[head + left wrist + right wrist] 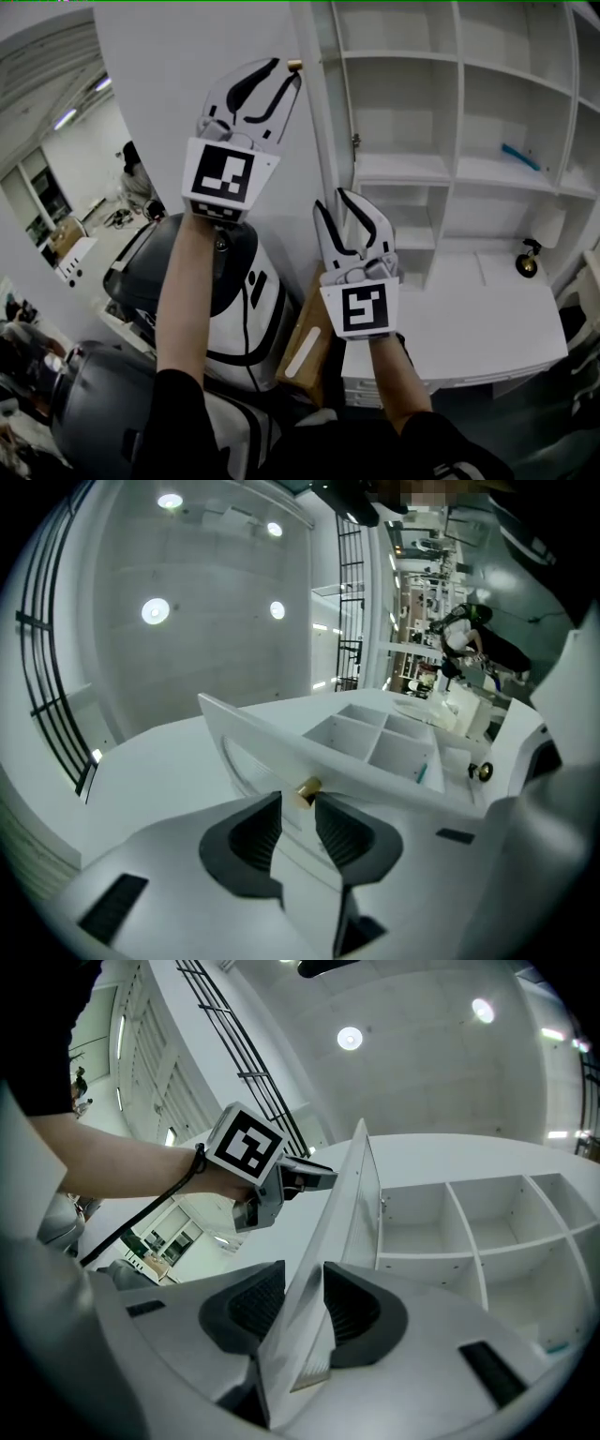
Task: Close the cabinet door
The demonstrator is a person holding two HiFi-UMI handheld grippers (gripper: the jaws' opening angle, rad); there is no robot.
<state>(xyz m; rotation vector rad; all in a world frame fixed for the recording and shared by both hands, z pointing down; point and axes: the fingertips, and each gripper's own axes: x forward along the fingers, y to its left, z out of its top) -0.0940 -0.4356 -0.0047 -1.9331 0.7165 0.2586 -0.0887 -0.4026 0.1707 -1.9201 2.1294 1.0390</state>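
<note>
The white cabinet door point(178, 66) stands open, its free edge running down the middle of the head view. A small brass knob point(294, 66) sticks out near the top of that edge. My left gripper point(286, 71) is raised at the knob; in the left gripper view the knob point(307, 791) sits between its spread fingertips, with my left gripper point(298, 804) open. Lower down, my right gripper point(331, 199) straddles the door's edge. In the right gripper view the door point(349, 1194) passes between the parted jaws of my right gripper point(304, 1277), also open.
Open white shelves point(403, 169) fill the cabinet to the right, with a blue item point(520, 157) on one. A white counter point(487, 323) below carries a small black and brass object point(528, 263). A cardboard box point(309, 349) and grey-white machines point(230, 281) stand beneath the door.
</note>
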